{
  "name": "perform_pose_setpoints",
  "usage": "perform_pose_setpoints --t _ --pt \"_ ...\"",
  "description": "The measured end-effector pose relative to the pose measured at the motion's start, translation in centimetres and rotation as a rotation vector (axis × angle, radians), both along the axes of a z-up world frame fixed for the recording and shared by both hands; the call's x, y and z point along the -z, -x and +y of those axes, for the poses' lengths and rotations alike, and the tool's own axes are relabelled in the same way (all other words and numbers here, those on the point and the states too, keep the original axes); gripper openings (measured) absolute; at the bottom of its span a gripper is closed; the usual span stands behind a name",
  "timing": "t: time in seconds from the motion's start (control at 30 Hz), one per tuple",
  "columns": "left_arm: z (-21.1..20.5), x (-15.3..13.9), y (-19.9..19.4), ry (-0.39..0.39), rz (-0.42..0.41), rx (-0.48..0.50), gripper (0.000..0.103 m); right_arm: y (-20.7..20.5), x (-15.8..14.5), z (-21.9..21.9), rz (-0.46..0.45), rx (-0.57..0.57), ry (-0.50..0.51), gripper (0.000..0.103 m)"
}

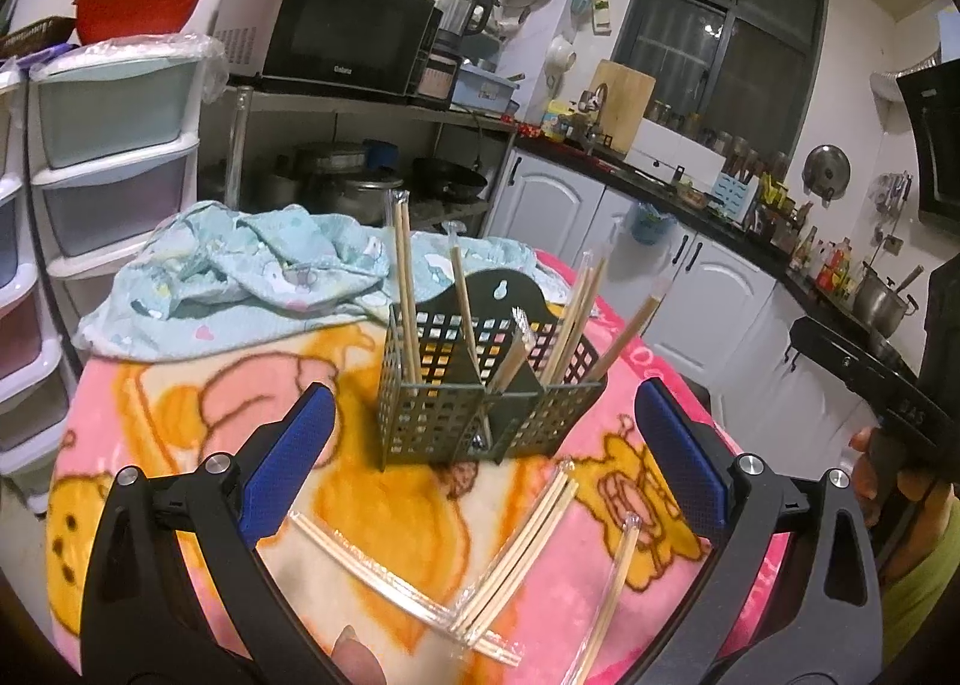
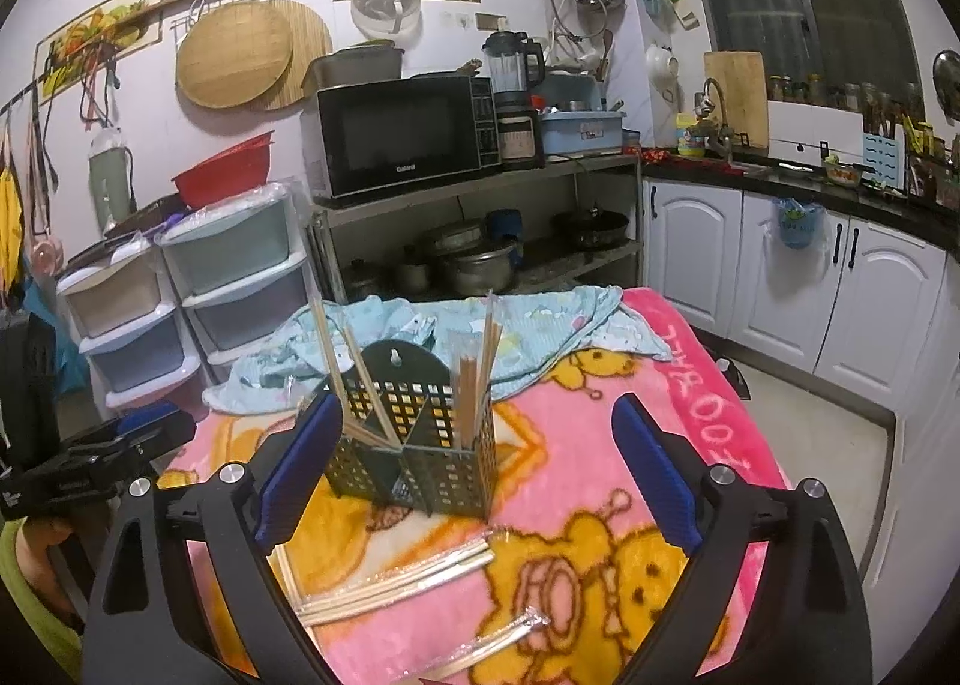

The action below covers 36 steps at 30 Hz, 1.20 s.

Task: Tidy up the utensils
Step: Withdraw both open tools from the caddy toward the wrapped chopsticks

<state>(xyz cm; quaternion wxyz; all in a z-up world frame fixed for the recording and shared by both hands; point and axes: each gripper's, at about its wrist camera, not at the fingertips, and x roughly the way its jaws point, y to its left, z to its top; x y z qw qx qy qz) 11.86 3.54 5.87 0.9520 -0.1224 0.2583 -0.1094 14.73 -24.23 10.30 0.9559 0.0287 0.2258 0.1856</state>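
In the left wrist view, the left gripper (image 1: 483, 463) stands wide apart and empty. The dark perforated plastic utensil caddy (image 1: 486, 391) sits between and just beyond its blue pads, on the pink cartoon blanket (image 1: 180, 403) covering the bench. Plastic-wrapped wooden chopsticks (image 1: 510, 547) lie loose below the fingers.

In the right wrist view, the right gripper (image 2: 474, 475) is likewise spread and empty, the caddy (image 2: 414, 457) near its left pad (image 2: 294, 475), wrapped chopsticks (image 2: 396, 583) lying nearer the camera.

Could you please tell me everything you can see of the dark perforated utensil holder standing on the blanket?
The utensil holder is a dark green, seemingly plastic caddy with grid-perforated walls and a taller arched back panel with a keyhole hanging slot. Inner dividers split it into compartments. It stands upright on the pink cartoon blanket, in front of a crumpled light-blue cloth. Several wrapped chopsticks lean inside it at different angles. No hand-held gripper touches it.
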Motion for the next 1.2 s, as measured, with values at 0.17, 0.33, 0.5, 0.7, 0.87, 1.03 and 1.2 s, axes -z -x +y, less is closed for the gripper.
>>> perform_pose_setpoints --t 0.17,0.33,0.5,0.7,0.87,1.03,1.2 --pt "-0.3 0.8 0.2 -0.011 0.022 0.006 0.092 0.3 1.3 -0.5 0.027 0.005 0.026 0.090" --pt "-0.7 1.6 0.6 -0.027 0.040 0.014 0.092 0.2 3.0 -1.1 0.072 0.019 0.037 0.090" --pt "-1.2 2.8 1.0 -0.031 0.070 0.032 0.092 -0.1 4.2 -1.5 0.097 0.028 0.048 0.090" --pt "-1.6 4.2 1.0 -0.038 0.110 0.053 0.092 -0.4 5.7 -1.8 0.125 0.042 0.066 0.090" --pt "-1.7 5.0 1.1 -0.038 0.133 0.062 0.092 -0.5 6.8 -1.8 0.149 0.041 0.077 0.090" --pt "-1.5 6.3 1.4 -0.050 0.163 0.064 0.092 -0.6 7.9 -1.7 0.179 0.034 0.090 0.090" --pt "-0.5 7.7 1.8 -0.042 0.202 0.046 0.092 -0.9 9.4 -1.8 0.223 0.035 0.098 0.090"
